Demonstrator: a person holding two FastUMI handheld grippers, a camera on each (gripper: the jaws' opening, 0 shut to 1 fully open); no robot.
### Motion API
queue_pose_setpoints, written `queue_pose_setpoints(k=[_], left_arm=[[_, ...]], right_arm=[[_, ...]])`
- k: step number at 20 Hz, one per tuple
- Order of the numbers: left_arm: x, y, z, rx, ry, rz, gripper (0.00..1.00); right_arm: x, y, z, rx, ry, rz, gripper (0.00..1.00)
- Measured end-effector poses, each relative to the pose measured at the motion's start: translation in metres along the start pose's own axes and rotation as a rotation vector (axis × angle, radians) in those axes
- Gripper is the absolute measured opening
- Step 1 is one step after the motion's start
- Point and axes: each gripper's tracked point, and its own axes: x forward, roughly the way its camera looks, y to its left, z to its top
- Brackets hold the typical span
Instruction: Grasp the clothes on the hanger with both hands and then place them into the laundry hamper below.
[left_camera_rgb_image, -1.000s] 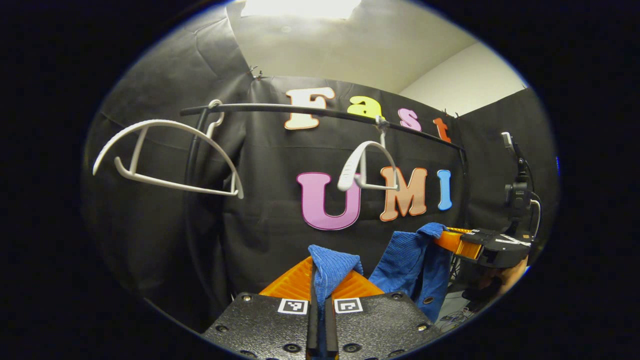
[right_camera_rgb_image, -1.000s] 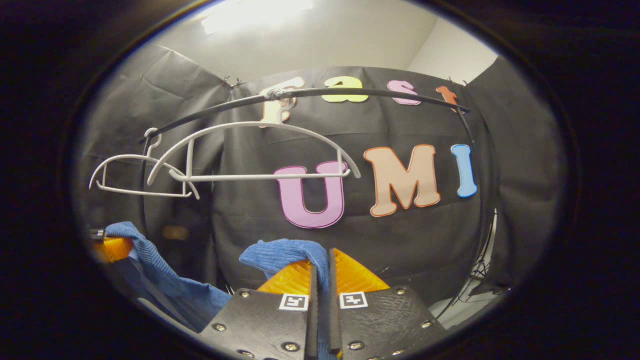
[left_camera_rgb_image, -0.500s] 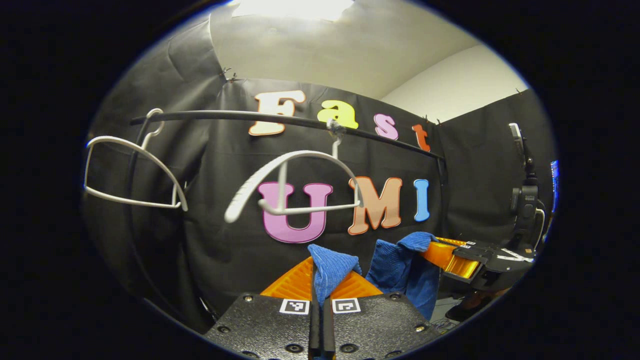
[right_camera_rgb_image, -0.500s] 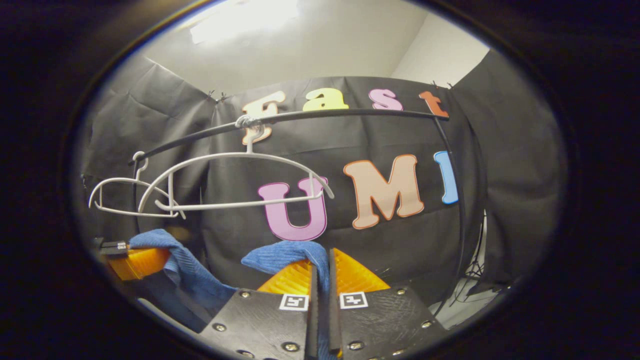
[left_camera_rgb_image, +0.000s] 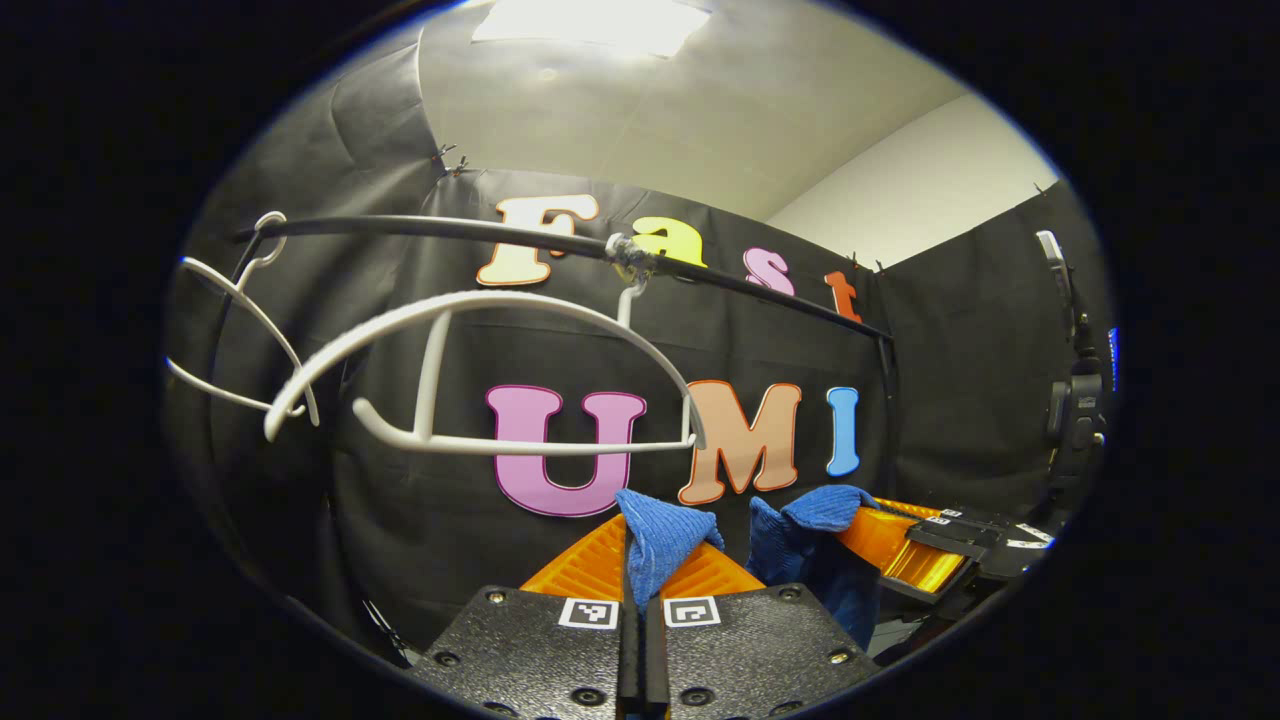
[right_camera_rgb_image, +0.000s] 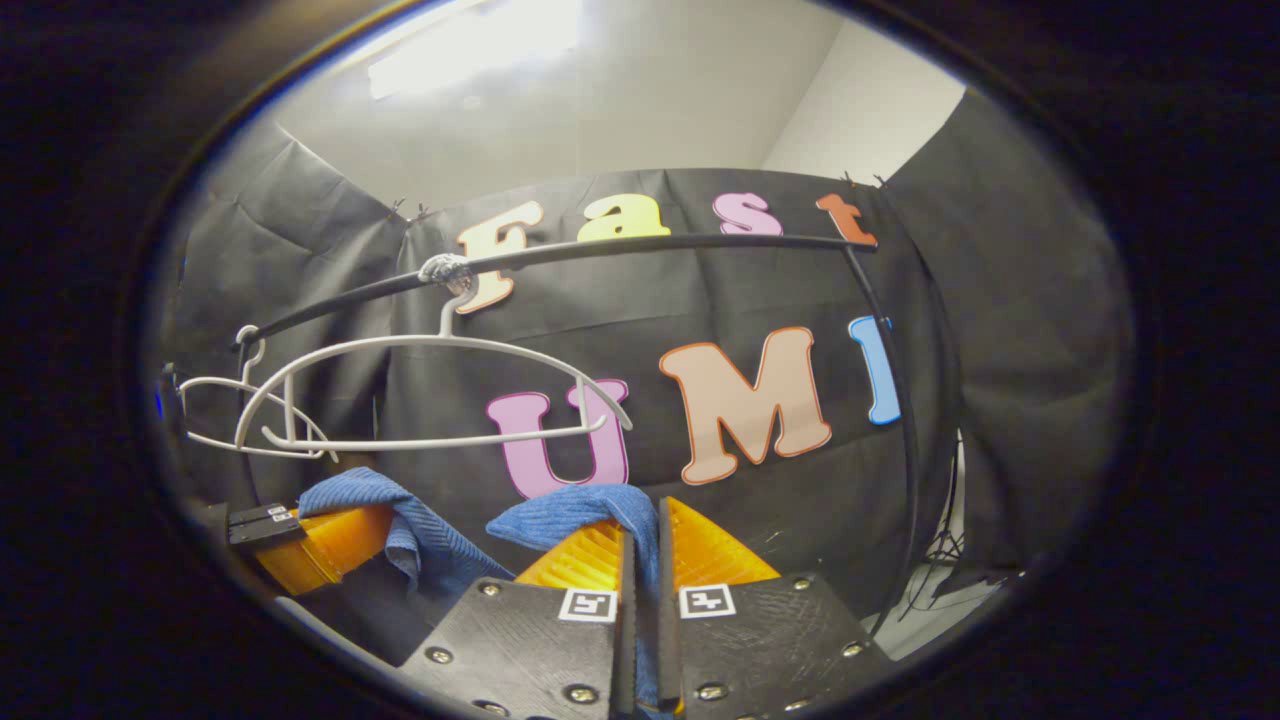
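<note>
- Far left in my left gripper view: spare white hanger (left_camera_rgb_image: 240, 340) on the black rail (left_camera_rgb_image: 420, 226).
- Beside it, the emptied hanger (left_camera_rgb_image: 480, 375), bare.
- Left gripper (left_camera_rgb_image: 640, 560) pinched tight on the blue garment (left_camera_rgb_image: 660, 545).
- Right gripper (right_camera_rgb_image: 640, 565) likewise clamped on its fold, cloth draped between the two, below the hangers.

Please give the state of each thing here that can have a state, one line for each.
left gripper: shut on the blue garment.
right gripper: shut on the blue garment.
blue garment: off the hangers, held between both grippers.
near hanger: bare, hooked on the rail.
far hanger: bare, on the rail.
</note>
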Motion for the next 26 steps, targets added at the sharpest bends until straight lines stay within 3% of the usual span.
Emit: queue_pose_setpoints(k=[7,16,26], left_arm=[[0.003,0.031,-0.075,0.025,0.077,0.069,0.02],[-0.005,0.077,-0.163,0.033,0.232,0.140,0.03],[-0.020,0.096,-0.250,0.043,0.378,0.161,0.03]], right_arm=[[0.022,0.026,-0.084,0.030,0.123,0.073,0.08],[0.028,0.007,-0.172,0.042,0.245,0.029,0.08],[0.019,-0.016,-0.247,-0.107,0.338,-0.027,0.08]])
